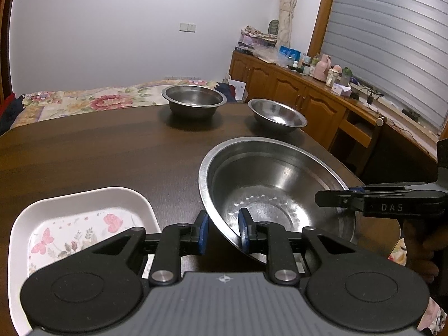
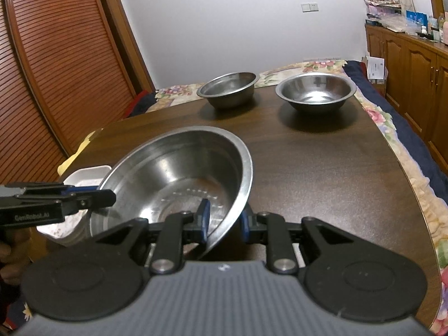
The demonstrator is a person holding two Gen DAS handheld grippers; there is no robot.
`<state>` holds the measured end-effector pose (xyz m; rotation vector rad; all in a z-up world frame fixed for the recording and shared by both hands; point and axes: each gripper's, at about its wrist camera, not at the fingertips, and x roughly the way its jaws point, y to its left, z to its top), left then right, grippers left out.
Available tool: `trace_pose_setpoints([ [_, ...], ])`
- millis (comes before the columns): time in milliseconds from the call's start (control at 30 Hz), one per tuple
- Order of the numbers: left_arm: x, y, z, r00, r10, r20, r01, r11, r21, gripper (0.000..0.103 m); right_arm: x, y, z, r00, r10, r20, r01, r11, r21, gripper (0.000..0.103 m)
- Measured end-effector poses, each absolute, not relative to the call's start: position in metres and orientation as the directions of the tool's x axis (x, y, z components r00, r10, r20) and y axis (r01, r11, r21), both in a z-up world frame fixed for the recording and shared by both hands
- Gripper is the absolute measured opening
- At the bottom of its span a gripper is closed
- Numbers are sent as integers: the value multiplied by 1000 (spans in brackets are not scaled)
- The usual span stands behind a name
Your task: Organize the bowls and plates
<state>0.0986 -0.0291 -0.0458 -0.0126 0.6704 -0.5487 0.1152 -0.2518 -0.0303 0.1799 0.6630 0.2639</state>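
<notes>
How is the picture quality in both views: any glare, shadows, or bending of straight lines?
Left wrist view: the window frame bows from the fisheye, and glare streaks the large steel bowl. Right wrist view: the slatted door leans and curves, and the two far bowls cast soft dark shadows on the table.

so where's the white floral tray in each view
Left wrist view: the white floral tray fills the lower left, on the table left of the left gripper.
Right wrist view: only a white corner of it shows at mid-left, behind the big steel bowl and above the left gripper.
Shared landmark: that big steel bowl, which both grippers pinch by the rim.
</notes>
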Motion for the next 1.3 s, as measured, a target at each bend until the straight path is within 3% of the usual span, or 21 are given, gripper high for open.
trace_pose_setpoints([
  [167, 99, -27, -46, 657, -482, -579, 472, 863, -181, 26, 116, -254, -30, 754, 304, -582, -191, 950, 248, 26],
  [267, 100, -24, -41, 667, -485, -566, 470, 863, -186, 31, 117, -255, -27, 752, 303, -586, -200, 951, 235, 38],
  [367, 99, -20, -33, 685, -485, -544, 465, 865, -186, 40, 113, -261, -18, 770, 297, -564, -196, 952, 234, 38],
  [533, 106, -20, -15, 712, -479, -512, 472, 868, -155, 45, 110, -273, 5, 807, 263, -529, -186, 963, 194, 38],
  [633, 114, -22, -2, 736, -473, -484, 479, 869, -121, 55, 116, -279, 23, 827, 239, -509, -188, 971, 149, 38],
  [967, 171, -37, 22, 765, -441, -469, 466, 882, -70, 55, 180, -294, 54, 849, 229, -476, -208, 973, 99, 38],
  [1300, 238, -46, 22, 764, -403, -504, 408, 907, -105, 55, 265, -286, 41, 778, 323, -540, -276, 946, 168, 38],
])
